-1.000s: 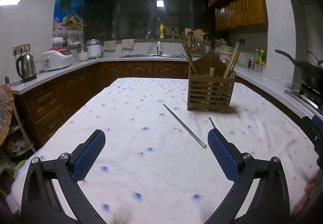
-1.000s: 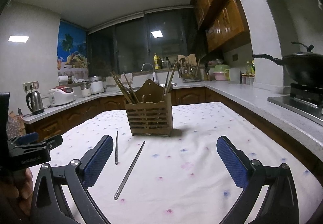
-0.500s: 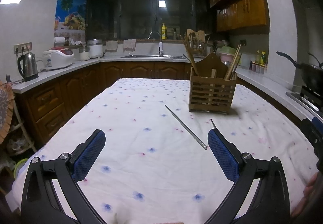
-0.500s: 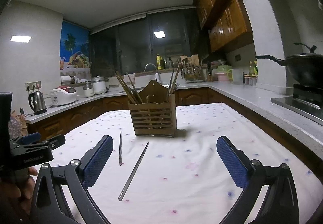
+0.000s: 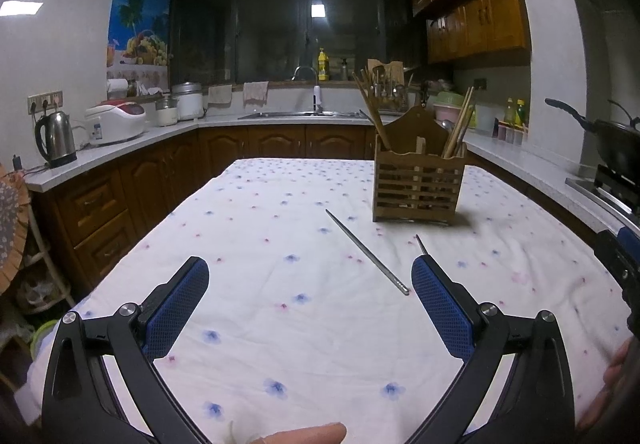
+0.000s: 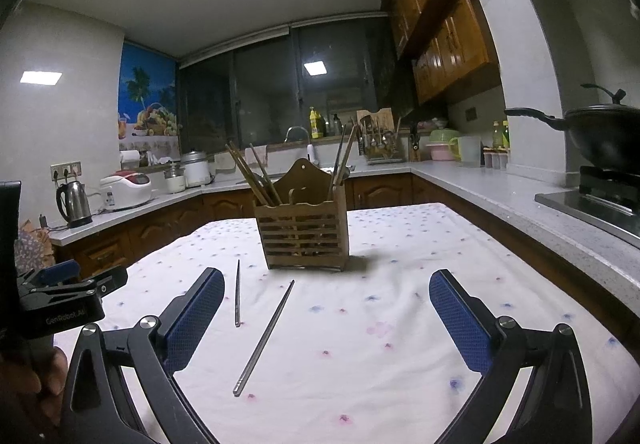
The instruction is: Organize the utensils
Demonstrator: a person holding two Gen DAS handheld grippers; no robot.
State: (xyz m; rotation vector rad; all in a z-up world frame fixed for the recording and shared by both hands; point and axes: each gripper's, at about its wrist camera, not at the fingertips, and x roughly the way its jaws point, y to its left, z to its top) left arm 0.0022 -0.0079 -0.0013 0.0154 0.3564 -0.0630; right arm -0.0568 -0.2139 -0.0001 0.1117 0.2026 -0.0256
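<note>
- The left gripper (image 5: pixel 310 298) hung low over the cloth in the lower half of its own view, its blue pads (image 5: pixel 178 310) spread wide with nothing between them.
- The right gripper (image 6: pixel 326 318) was likewise agape and empty at the bottom of its view; its left pad sat just beside one chopstick without touching it.
- Two metal chopsticks lay loose on the flowered tablecloth (image 6: pixel 400 364), apart from each other and in front of the holder.
- In the right wrist view, the longer-looking chopstick (image 6: pixel 265 336) ran diagonally through the centre of the frame, and the second chopstick (image 6: pixel 238 292) lay nearly upright in the picture, left of centre.
- In the left wrist view the diagonal chopstick (image 5: pixel 366 251) sat right of centre; the other showed only its tip above the right pad.
- The wooden slatted holder (image 6: pixel 303 234) stood upright above centre, with wooden chopsticks already leaning in its left and right compartments.
- By my judgement the metal sticks would be light, stiff and slick, lying flat on soft cloth, so the pads would likely have to press into the fabric to get under one.
- A hold near the thick, squared end looked safest; pinched at the thin tip, a stick could swivel or slip.
- Neither stick had yet been lifted.
</note>
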